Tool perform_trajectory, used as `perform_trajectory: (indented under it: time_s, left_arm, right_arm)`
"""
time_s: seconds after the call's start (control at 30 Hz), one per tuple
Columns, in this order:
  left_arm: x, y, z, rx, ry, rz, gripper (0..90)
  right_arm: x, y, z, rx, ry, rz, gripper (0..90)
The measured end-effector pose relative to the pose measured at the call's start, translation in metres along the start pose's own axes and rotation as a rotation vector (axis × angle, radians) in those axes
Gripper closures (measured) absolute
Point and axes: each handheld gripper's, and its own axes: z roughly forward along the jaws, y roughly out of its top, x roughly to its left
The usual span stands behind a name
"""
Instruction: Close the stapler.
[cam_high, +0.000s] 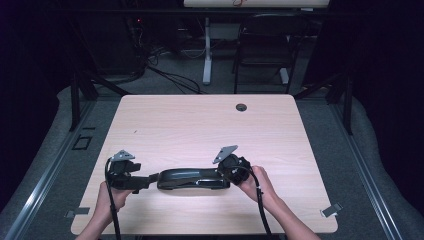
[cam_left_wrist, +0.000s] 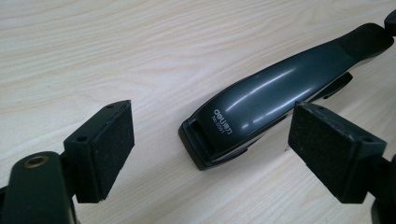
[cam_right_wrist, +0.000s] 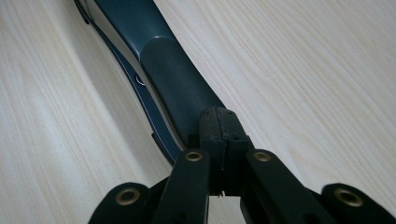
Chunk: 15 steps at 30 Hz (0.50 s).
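While the long stapler (cam_high: 192, 178) lies flat near the table's front edge, its glossy dark-grey shell curves into a matte black tail. Your right gripper (cam_right_wrist: 219, 126) has its pads pressed together at that tail, possibly pinching it. Your left gripper (cam_left_wrist: 210, 149) stands wide apart, foam pads flanking the squared nose, untouched. The smooth pale woodgrain table (cam_high: 200, 120) lies bare beyond.

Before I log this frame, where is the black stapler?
In the high view the stapler lies flat near the table's front edge, centred between the left tool, open at its head end, and the shut right tool at its tail.
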Motion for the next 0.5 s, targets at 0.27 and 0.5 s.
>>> perform_trajectory:
  time_s: [0.27,0.5]
  left_arm:
    - [0.000,0.000,-0.001,0.000,-0.001,0.003,14.7]
    - [0.000,0.000,-0.001,0.003,0.000,0.001,14.7]
  right_arm:
    - [-0.008,-0.003,0.000,-0.016,0.049,0.046,90.0]
    - [-0.009,0.004,-0.013,-0.096,0.053,0.064,90.0]
